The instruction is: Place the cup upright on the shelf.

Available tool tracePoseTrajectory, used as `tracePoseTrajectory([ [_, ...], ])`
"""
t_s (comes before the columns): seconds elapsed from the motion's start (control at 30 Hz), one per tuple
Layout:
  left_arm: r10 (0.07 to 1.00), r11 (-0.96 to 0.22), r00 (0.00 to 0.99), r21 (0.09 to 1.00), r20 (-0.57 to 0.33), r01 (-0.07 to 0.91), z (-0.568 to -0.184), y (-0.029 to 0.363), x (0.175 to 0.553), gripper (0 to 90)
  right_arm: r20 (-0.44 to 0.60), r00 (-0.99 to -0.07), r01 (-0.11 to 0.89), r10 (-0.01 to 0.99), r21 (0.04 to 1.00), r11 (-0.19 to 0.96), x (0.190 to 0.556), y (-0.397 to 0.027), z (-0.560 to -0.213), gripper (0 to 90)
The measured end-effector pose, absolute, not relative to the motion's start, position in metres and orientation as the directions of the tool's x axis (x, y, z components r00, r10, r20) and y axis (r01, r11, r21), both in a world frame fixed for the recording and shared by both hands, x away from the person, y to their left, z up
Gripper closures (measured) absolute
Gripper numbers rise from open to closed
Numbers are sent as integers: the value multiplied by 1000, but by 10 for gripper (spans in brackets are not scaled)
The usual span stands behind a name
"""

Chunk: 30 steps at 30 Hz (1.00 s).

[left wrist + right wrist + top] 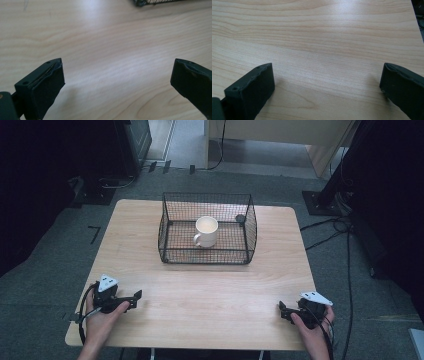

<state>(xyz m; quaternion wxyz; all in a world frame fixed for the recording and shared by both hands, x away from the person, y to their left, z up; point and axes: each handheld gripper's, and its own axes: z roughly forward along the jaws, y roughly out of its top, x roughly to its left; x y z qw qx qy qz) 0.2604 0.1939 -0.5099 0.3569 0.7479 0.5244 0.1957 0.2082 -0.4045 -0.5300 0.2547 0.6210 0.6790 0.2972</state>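
Nearest the person, the left gripper [136, 297] and the right gripper [281, 309] rested on the near corners of the wooden table [210, 290], well apart. In each gripper view the jaws stood spread wide over bare wood, holding nothing. A corner of the wire basket [150, 2] was cut off at the left gripper view's top edge. Farther back, mid-table, the white mug [206, 231] stood upright inside that basket [207, 256], handle toward the left. A small dark object [240, 218] at the basket's far right corner was hard to make out.
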Motion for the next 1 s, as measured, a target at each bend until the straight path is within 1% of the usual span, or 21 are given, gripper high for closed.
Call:
tracePoseTrajectory([
  [0.07, 926, -204, 370, 734, -70, 648, -513, 195, 258, 0, 23, -99, 692, 995, 720, 52, 208, -404, -530, 0],
  [0.1, 930, -199, 360, 726, -71, 659, -518, 198, 254, 0, 23, -99, 692, 995, 720, 52, 208, -404, -530, 0],
  [0.2, 933, -185, 350, 730, -79, 658, -517, 202, 251, 0, 23, -99, 692, 995, 720, 52, 208, -404, -530, 0],
  [0.27, 941, -198, 335, 719, -51, 666, -518, 204, 248, 0, 23, -99, 692, 995, 720, 52, 208, -404, -530, 0],
  [0.37, 945, -197, 324, 711, -46, 675, -520, 207, 247, 0, 23, -99, 692, 995, 720, 52, 208, -404, -530, 0],
  [0.43, 948, -217, 317, 702, -14, 679, -521, 206, 245, 0, 23, -99, 692, 995, 720, 52, 208, -404, -530, 0],
  [0.53, 951, -219, 309, 698, -3, 682, -522, 205, 245, 0, 23, -99, 692, 995, 720, 52, 208, -404, -530, 0],
  [0.6, 952, -233, 305, 692, 20, 683, -522, 202, 246, 0, 23, -99, 692, 995, 720, 52, 208, -404, -530, 0],
  [0.87, 949, -237, 315, 693, 16, 681, -522, 199, 250, 0, 23, -99, 692, 995, 720, 52, 208, -404, -530, 0],
  [1.0, 958, -219, 287, 692, 18, 688, -522, 198, 249, 0, 24, -97, 693, 995, 719, 51, 208, -404, -530, 0],
])
